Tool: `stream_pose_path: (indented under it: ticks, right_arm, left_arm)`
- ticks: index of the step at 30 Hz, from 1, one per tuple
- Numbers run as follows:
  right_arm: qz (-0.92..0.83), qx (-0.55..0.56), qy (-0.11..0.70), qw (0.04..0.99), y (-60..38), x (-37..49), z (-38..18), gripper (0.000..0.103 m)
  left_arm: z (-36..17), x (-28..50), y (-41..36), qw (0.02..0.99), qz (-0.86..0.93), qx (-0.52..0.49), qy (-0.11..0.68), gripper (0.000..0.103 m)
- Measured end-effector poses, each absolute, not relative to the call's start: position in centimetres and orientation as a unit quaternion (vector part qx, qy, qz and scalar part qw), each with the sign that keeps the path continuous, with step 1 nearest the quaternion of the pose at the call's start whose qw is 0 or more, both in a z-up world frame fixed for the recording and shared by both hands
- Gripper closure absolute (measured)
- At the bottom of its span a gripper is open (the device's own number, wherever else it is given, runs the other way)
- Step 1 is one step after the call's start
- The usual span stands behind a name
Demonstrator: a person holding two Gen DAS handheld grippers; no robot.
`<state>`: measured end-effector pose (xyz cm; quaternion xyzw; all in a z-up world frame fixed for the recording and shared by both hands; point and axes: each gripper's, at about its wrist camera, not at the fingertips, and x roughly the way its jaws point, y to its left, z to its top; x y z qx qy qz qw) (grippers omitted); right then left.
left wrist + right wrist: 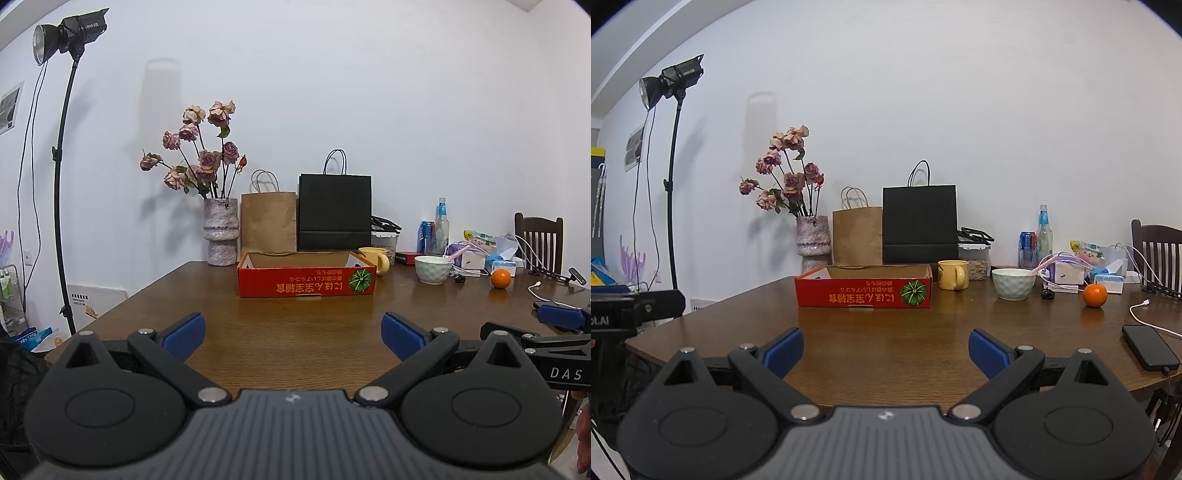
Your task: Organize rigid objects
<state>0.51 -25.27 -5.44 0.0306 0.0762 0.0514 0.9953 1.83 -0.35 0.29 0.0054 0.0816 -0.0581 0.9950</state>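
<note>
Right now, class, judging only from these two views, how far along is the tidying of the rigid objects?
Nothing looks done: the red box shows no sorted items from here, though its floor is mostly hidden. Nothing is in hand: the left gripper and right gripper hover with jaws open and empty. Left to do: the yellow mug, white bowl and orange stand loose on the table.

Studio light on stand [70,27] at left wall. Vase of dried roses [221,230], brown paper bag [268,221], black paper bag [334,212] along table's back edge. Dark wooden chair [538,236] far right.
</note>
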Motion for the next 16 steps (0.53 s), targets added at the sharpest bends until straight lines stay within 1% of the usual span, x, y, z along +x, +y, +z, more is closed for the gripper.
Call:
stream_pose_path:
  ticks: [16]
  right_arm:
    - [0.052,0.031,0.078,0.995,-25.54,0.69,-5.50,0.007]
  left_arm:
    - [0.48,1.53,-0.68,0.995,-0.058,0.009,0.077,0.000]
